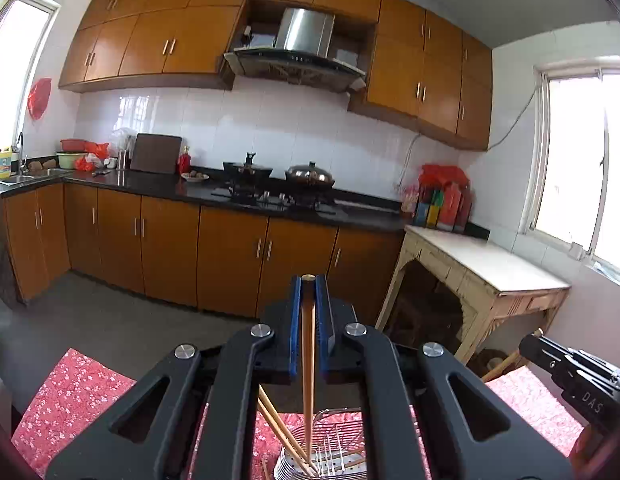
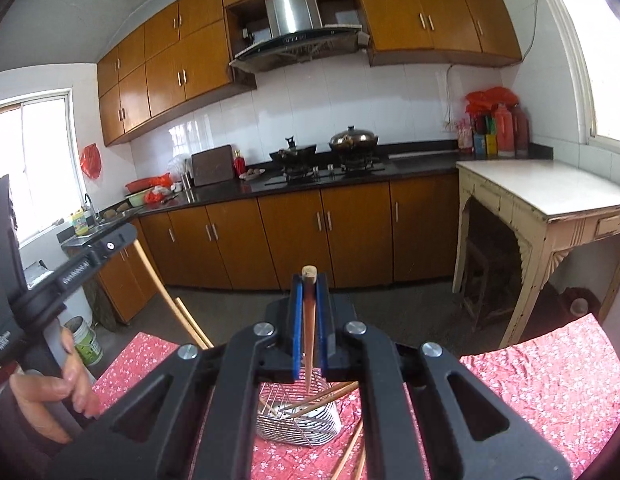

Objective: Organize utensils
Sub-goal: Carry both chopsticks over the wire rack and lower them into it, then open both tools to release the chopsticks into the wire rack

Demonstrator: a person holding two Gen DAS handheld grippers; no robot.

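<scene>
My left gripper (image 1: pixel 308 280) is shut on a wooden chopstick (image 1: pixel 308 360) held upright, its lower end inside a metal wire utensil holder (image 1: pixel 329 456) on the red floral cloth. Other chopsticks (image 1: pixel 278 428) lean in the holder. My right gripper (image 2: pixel 308 278) is shut on another wooden chopstick (image 2: pixel 308 336), its tip just above the same holder (image 2: pixel 298 420), which holds chopsticks (image 2: pixel 325 398). More chopsticks (image 2: pixel 349 452) lie on the cloth beside it. The left gripper shows in the right wrist view (image 2: pixel 70 268) with its chopstick (image 2: pixel 162 292); the right gripper's body (image 1: pixel 569 368) shows in the left view.
The red floral tablecloth (image 2: pixel 549 392) covers the table under the holder. A worn cream side table (image 2: pixel 549 200) stands to the right. Brown kitchen cabinets (image 2: pixel 310 232), a black counter and a stove with pots (image 2: pixel 329 152) line the far wall. A bucket (image 2: pixel 86 340) sits on the floor.
</scene>
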